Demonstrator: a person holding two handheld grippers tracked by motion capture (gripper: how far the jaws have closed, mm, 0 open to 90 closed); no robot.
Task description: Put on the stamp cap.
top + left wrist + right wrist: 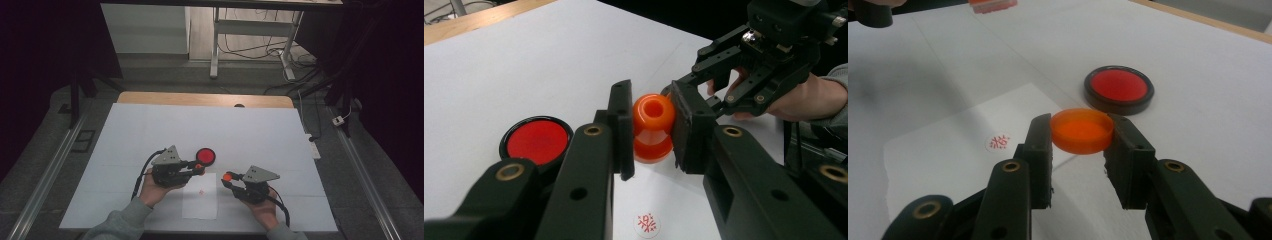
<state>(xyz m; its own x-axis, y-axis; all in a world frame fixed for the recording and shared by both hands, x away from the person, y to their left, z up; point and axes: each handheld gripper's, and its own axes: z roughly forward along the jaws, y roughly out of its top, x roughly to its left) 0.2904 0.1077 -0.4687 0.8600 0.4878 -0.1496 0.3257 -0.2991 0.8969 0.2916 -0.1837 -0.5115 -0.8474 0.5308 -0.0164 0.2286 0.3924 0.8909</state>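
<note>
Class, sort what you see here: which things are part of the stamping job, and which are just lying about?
In the job:
orange stamp in left tongs
orange cap in right tongs
red ink pad
stamped paper

Lying about:
power strip
floor cables
</note>
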